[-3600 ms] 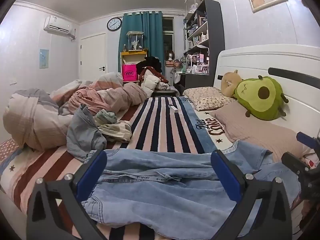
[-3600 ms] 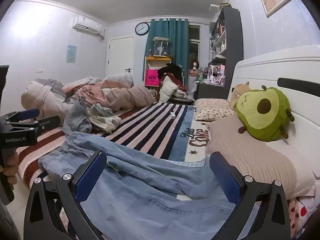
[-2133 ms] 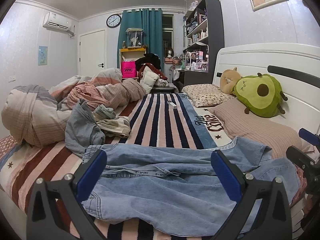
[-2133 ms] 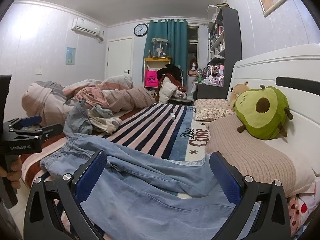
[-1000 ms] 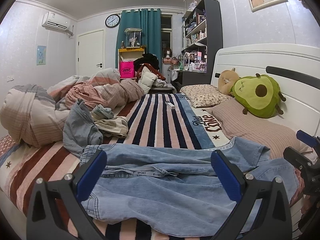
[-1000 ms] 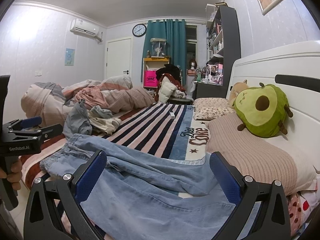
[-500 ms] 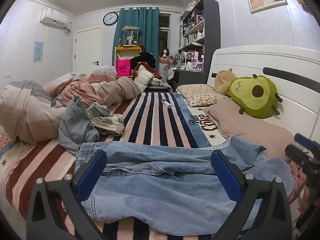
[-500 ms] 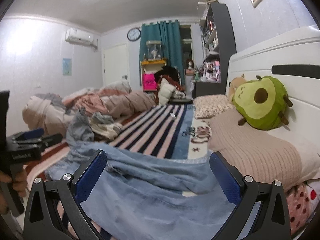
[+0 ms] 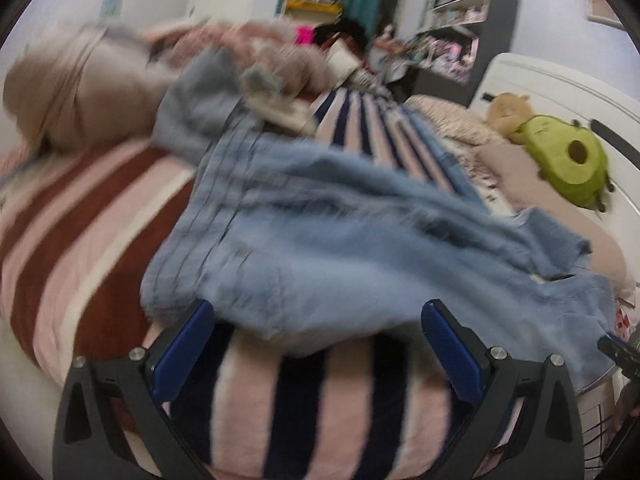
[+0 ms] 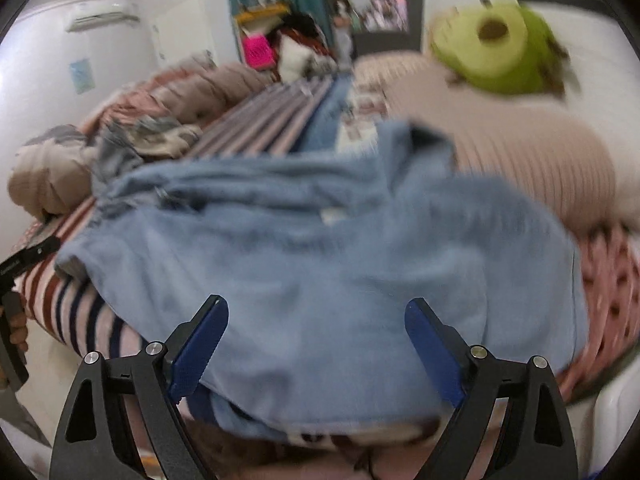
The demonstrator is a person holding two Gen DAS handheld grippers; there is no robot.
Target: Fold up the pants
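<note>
Light blue denim pants (image 9: 320, 232) lie spread across the striped bed (image 9: 328, 392), waistband to the left, legs toward the headboard at right. My left gripper (image 9: 318, 314) is open and empty, its blue pads just short of the pants' near edge. In the right wrist view the pants (image 10: 320, 248) fill the middle. My right gripper (image 10: 316, 312) is open and empty, its pads over the near part of the cloth. Both views are blurred by motion.
A bundled quilt (image 9: 92, 88) and loose clothes (image 9: 200, 104) lie at the bed's left. A green avocado plush (image 9: 568, 168) and a pillow (image 10: 532, 164) sit by the white headboard at right. The left gripper's handle (image 10: 24, 264) shows at the right view's left edge.
Both grippers have dipped down and moved closer to the pants. The pants now fill more of each view. Both stay open.
</note>
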